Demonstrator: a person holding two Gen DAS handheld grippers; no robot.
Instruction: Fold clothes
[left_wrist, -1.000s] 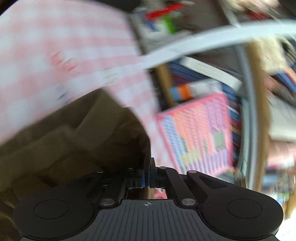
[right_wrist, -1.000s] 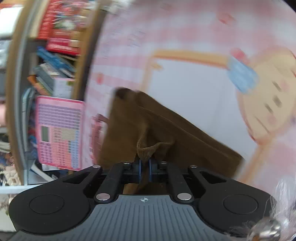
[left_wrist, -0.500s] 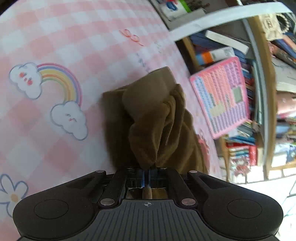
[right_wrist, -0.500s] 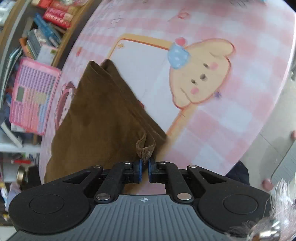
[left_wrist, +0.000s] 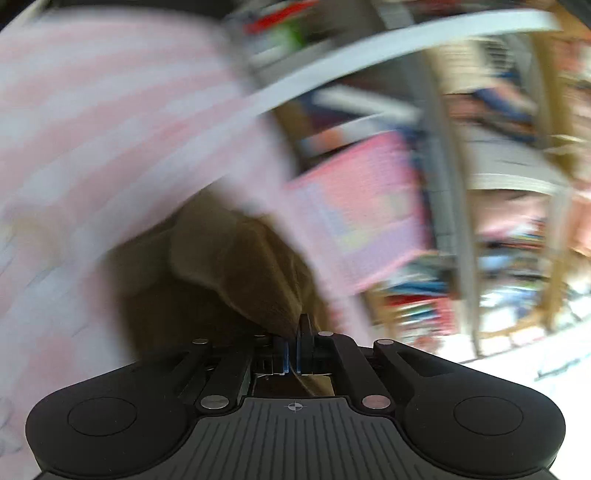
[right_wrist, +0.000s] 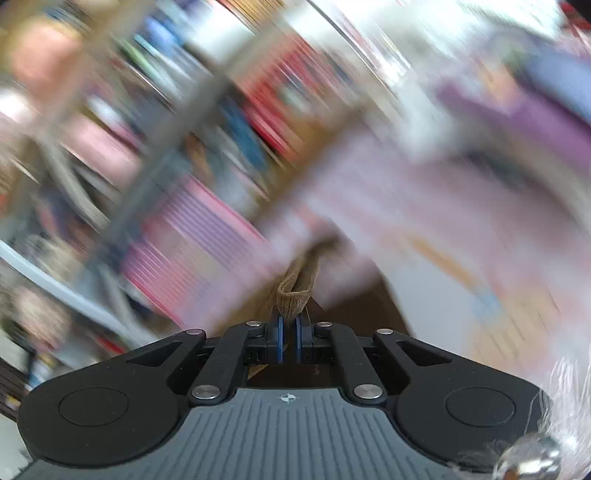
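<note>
On the left side, my left hand-held gripper (left_wrist: 293, 349) has its two blue-padded fingers pressed nearly together, with only a sliver of gap, and a thick fold of the brown garment (left_wrist: 236, 273) pinched in that gap. The cloth is soft and matte, a dull olive-brown, and it bunches into rounded lobes that rise from the jaws and spread forward over the desk (left_wrist: 92, 122). That desk wears a pink-and-white checked cover, smeared by motion blur into pale stripes. Past its edge a curved white rail (left_wrist: 369, 48) arcs across the top of the left wrist view, and to the right of the garment a pink flat board with a grid pattern (left_wrist: 362, 206) leans against a bookshelf (left_wrist: 517, 155) whose contents are too blurred to name.

Over on my right side, the right hand-held gripper (right_wrist: 290, 341) is likewise closed almost fully, its blue pads clamped on a narrow edge of the same garment (right_wrist: 295, 291). Here the fabric shows fine ribbing like corduroy, and the held edge is doubled over into a small rounded loop standing just above the fingertips, with more brown cloth hanging darker to the right of the jaws. Left of it the pink grid board (right_wrist: 192, 240) streaks diagonally; right of it lies the pink checked desk cover (right_wrist: 424, 221) with a pale printed panel, all heavily blurred. A tuft of white fuzzy fibre (right_wrist: 565, 398) sits at the lower right corner of this view.
</note>
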